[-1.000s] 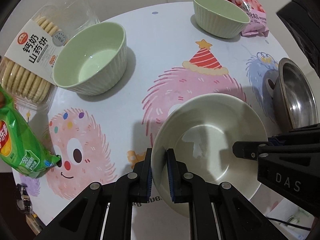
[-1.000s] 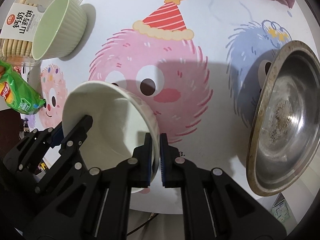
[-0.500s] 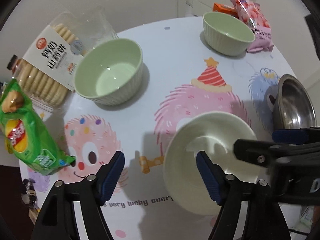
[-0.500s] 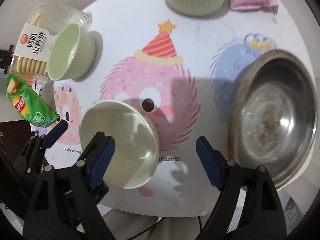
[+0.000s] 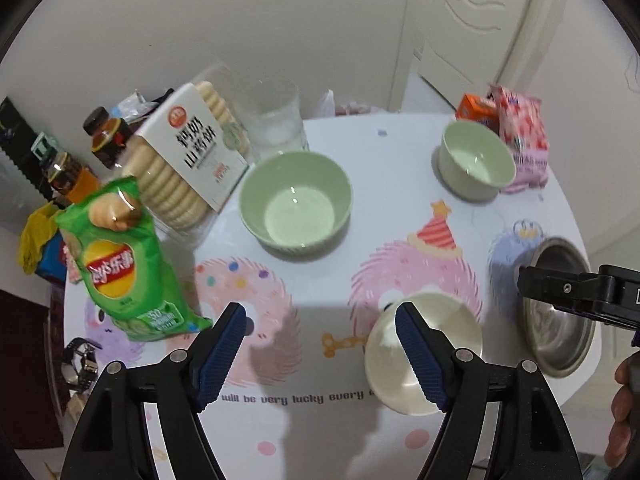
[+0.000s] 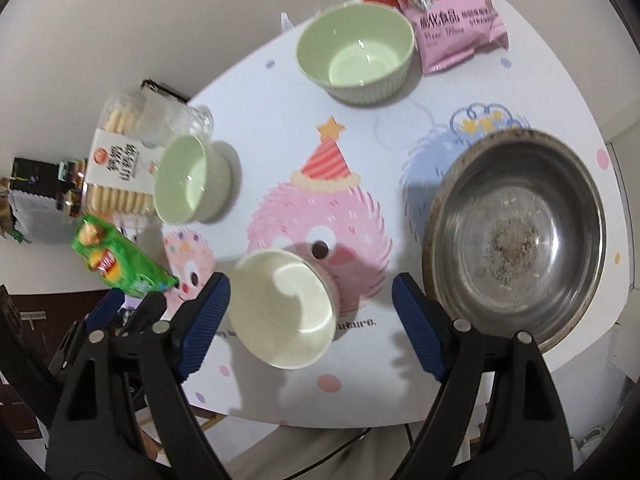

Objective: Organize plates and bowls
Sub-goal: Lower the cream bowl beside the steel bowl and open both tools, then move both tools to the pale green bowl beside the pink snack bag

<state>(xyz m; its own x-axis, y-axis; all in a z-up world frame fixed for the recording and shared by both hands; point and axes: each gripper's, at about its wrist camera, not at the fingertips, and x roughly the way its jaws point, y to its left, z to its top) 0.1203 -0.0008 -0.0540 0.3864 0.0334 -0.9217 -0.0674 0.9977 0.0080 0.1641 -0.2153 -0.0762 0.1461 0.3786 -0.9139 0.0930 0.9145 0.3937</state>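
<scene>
Below two released claws, left gripper [image 5: 320,326] and right gripper [image 6: 310,296], a cream bowl [image 6: 284,312] sits untouched on the cartoon-print table [image 6: 400,92].

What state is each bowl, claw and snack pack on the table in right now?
White bowl: upright, empty, released on the table.
Near green bowl: upright, empty.
Far green bowl: upright, empty.
Steel bowl: upright, gritty residue inside.
Left claw: open, holding nothing.
Right claw: open, holding nothing.
Glass jar: upright.
Chip bag: sealed.
Pink snack bag: sealed.
</scene>
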